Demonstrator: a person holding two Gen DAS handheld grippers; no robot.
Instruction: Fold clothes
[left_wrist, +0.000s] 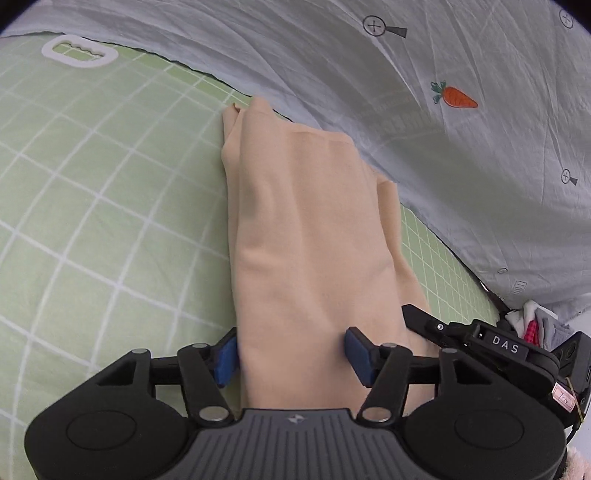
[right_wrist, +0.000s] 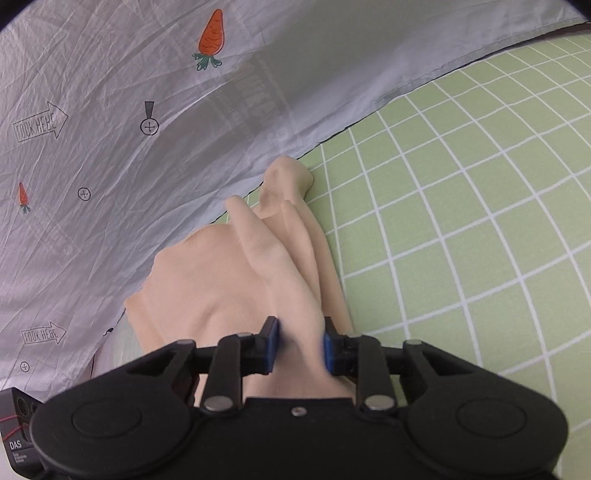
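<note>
Centrally in the left wrist view, the beige garment runs from the frame's bottom edge up toward the upper middle, lying on the green checked bed sheet. The left tool is spread wide, its blue pads flanking the cloth's near end without pinching it. In the right wrist view, the right tool is clenched on a raised fold of the garment. The grey carrot-print cover reads "LOOK HERE" at upper left; the right tool's body reads "DAS".
</note>
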